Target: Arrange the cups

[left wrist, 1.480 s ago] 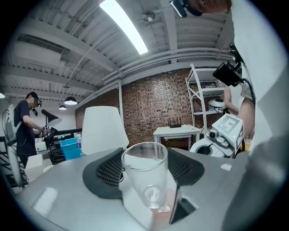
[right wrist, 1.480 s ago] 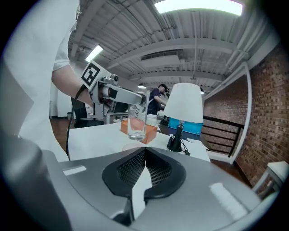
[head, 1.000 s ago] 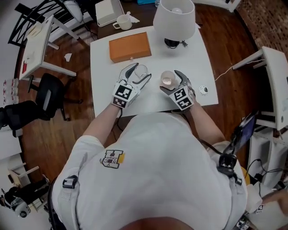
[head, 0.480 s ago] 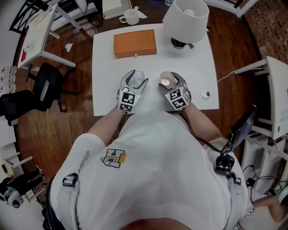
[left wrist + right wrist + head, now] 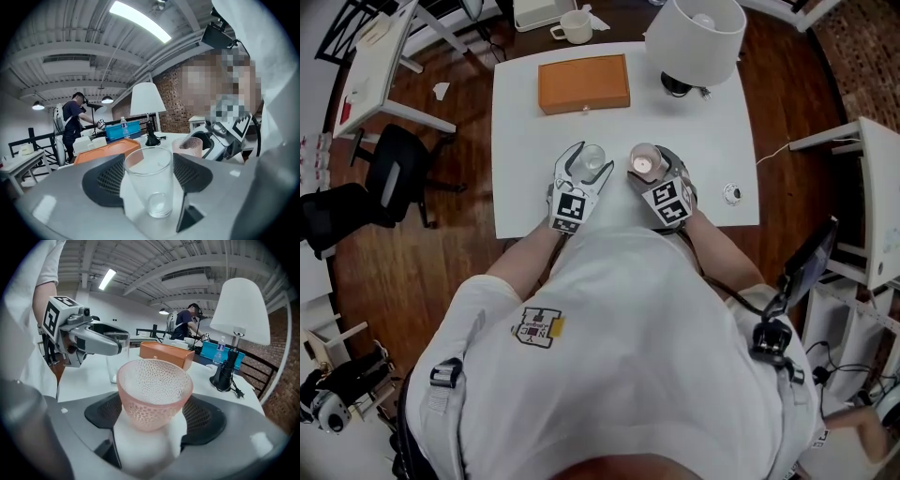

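A clear glass (image 5: 593, 161) stands upright on the white table (image 5: 525, 187), left of centre. My left gripper (image 5: 592, 155) is shut on it, and in the left gripper view both pads touch the sides of the glass (image 5: 150, 187). To its right, a pink dimpled cup (image 5: 644, 164) sits between the pads of my right gripper (image 5: 647, 167). Those jaws have just closed in and then eased slightly, and the pads still touch the cup (image 5: 154, 390). I cannot tell whether its base rests on the table. The two cups are side by side, a small gap apart.
An orange box (image 5: 583, 82) lies at the table's far side and a white lamp (image 5: 694, 37) stands at the far right. A small round object (image 5: 731, 194) sits by the right edge. A white mug (image 5: 575, 28) is on a table beyond. A black chair (image 5: 398, 183) stands to the left.
The left gripper has sunk to the table with the glass between its jaws. The right gripper has drawn in around the pink cup, and the two grippers now sit closer together.
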Motion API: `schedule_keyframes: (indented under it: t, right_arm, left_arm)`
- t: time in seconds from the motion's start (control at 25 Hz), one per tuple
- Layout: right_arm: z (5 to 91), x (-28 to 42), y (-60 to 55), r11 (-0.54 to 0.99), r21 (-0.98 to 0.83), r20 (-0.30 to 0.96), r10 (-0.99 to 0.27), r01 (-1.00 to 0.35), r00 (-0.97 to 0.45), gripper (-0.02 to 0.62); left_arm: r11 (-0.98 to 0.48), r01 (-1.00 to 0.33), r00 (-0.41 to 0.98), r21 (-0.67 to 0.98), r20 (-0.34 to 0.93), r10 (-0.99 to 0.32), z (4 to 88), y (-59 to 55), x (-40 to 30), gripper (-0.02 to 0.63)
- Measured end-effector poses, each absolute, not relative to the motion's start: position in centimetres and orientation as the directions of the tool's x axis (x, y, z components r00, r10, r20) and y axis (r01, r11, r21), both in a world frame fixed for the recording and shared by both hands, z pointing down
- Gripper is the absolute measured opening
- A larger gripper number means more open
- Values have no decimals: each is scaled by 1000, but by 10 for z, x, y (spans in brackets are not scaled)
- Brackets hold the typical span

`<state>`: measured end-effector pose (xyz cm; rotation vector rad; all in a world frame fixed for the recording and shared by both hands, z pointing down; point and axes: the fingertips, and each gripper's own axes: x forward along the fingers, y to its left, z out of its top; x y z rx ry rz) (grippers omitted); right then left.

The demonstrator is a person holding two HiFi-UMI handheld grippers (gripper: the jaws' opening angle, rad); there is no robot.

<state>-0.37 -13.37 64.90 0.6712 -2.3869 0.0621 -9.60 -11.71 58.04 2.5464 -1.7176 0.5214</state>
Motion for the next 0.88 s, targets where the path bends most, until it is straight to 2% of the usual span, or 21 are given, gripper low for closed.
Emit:
schedule_keyframes:
  t: [0.08, 0.24, 0.32, 0.36, 0.4, 0.88]
  right_arm:
    - [653, 2, -128, 866, 108, 617, -443, -487, -650, 423]
    - [653, 17, -117, 859, 107, 634, -447, -501, -631, 423]
    - [653, 25, -111, 857, 115, 642, -449, -502, -622, 420]
    - [653, 27, -107, 857, 119, 646, -449, -501, -617, 416]
    - [655, 30, -104, 857, 122, 652, -449, -500, -611, 409]
    - [666, 35, -93, 839, 129, 663, -469, -528, -584, 371]
  left_arm:
    - [-390, -909, 336, -146, 296, -894, 587, -113, -97, 355]
    - [-387, -915, 329, -116, 340, -881, 610, -111, -98, 364]
    - [-372, -923, 315, -99, 359, -879, 619, -115, -99, 358]
    - [-365, -927, 310, -90, 367, -877, 621, -118, -100, 299]
    - [-360, -929, 307, -80, 372, -876, 622, -120, -100, 290]
    - [-351, -935, 308, -52, 372, -876, 610, -136, -117, 281]
